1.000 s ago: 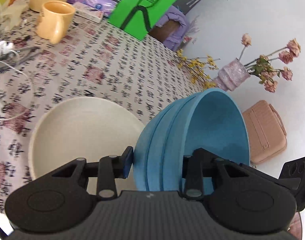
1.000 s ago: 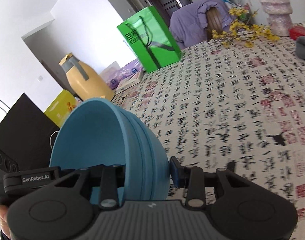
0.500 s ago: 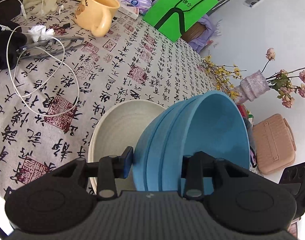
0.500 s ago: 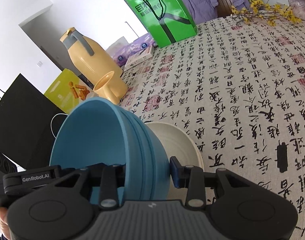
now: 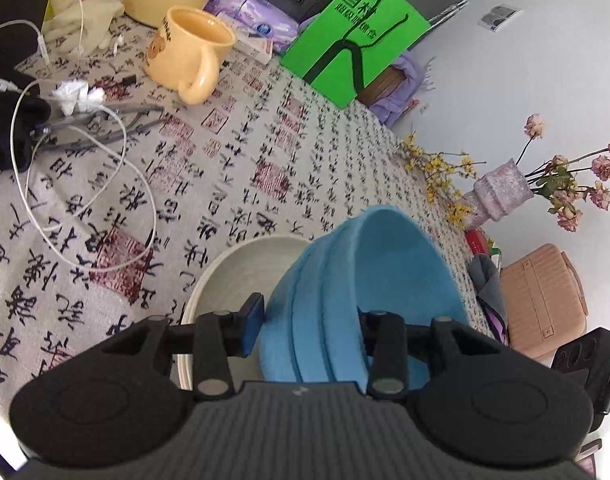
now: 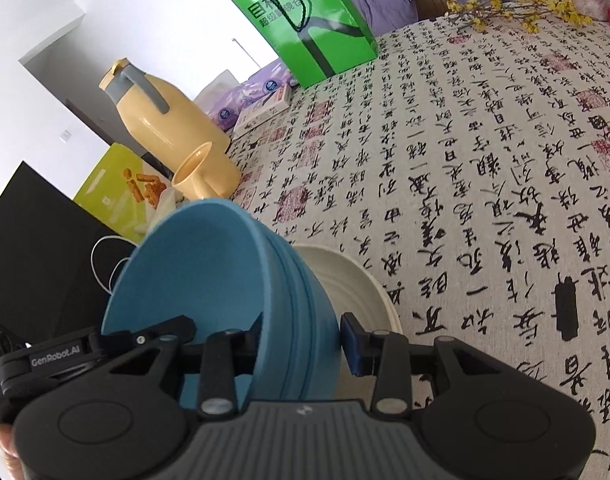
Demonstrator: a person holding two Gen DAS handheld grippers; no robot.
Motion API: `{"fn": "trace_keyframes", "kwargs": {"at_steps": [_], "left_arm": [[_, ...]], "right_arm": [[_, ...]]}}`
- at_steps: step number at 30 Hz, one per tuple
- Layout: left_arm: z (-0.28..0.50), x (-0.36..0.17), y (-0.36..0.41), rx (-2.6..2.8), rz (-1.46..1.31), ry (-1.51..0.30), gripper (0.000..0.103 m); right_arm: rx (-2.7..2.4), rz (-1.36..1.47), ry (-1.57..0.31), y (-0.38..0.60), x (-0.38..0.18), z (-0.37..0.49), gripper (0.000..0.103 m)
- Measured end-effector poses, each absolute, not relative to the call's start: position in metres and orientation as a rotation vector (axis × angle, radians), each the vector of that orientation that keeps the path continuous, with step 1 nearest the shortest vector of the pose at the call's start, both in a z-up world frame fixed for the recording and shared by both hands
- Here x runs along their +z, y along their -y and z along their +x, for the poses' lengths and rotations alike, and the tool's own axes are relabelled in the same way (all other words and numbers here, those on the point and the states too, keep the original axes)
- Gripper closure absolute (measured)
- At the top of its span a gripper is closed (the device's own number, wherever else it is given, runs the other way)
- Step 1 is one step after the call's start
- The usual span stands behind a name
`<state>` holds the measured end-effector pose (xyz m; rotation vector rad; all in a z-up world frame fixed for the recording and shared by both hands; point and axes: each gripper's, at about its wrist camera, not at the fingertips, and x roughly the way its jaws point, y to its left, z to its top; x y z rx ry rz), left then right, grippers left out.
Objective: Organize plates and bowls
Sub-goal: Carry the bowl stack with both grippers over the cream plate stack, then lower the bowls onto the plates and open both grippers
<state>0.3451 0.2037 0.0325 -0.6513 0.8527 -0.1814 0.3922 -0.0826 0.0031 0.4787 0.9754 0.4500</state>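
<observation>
A stack of three blue bowls [image 5: 385, 272] tilts with its lower edge in a cream plate [image 5: 241, 272] on the calligraphy-print tablecloth. My left gripper [image 5: 311, 324] straddles one side of the stack's wall, one finger inside and the blue pad outside. Its jaws are opening, and the pad stands just off the wall. From the opposite side my right gripper [image 6: 305, 338] straddles the blue bowls [image 6: 201, 272] the same way. Its jaws are opening too, with a thin gap at the outer pad. The cream plate [image 6: 345, 276] shows behind the stack.
A yellow mug [image 5: 189, 52], a white cable [image 5: 137, 200] and a green bag [image 5: 357, 36] lie beyond the plate. A vase of dried flowers [image 5: 501, 192] stands at the table's far right. A yellow jug [image 6: 161, 120] and a black box [image 6: 33, 248] sit to the left.
Both grippers carried the blue bowls across the table and down onto the cream plate. Their jaws have widened slightly around the stack's wall.
</observation>
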Motion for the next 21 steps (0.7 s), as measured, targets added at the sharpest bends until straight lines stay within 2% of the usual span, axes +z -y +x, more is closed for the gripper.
{"fn": "trace_keyframes", "kwargs": {"at_steps": [9, 13, 14, 16, 18, 21], "left_arm": [[0.342, 0.040, -0.201, -0.150, -0.617, -0.830, 0.059], [0.331, 0.052, -0.199, -0.088, -0.579, -0.764, 0.051], [0.328, 0.059, -0.197, -0.076, -0.554, -0.735, 0.049], [0.318, 0.072, -0.189, -0.062, -0.502, -0.670, 0.037], [0.308, 0.087, -0.176, -0.056, -0.422, -0.595, 0.032], [0.290, 0.104, -0.151, -0.059, -0.298, -0.497, 0.022]], "right_arm": [[0.460, 0.408, -0.913, 0.078, 0.014, 0.397, 0.065], [0.449, 0.361, -0.860, 0.081, 0.025, 0.388, 0.064], [0.449, 0.347, -0.841, 0.083, 0.029, 0.385, 0.061], [0.443, 0.323, -0.794, 0.088, 0.038, 0.376, 0.055], [0.425, 0.292, -0.745, 0.093, 0.047, 0.367, 0.047], [0.386, 0.231, -0.672, 0.105, 0.058, 0.352, 0.043]]}}
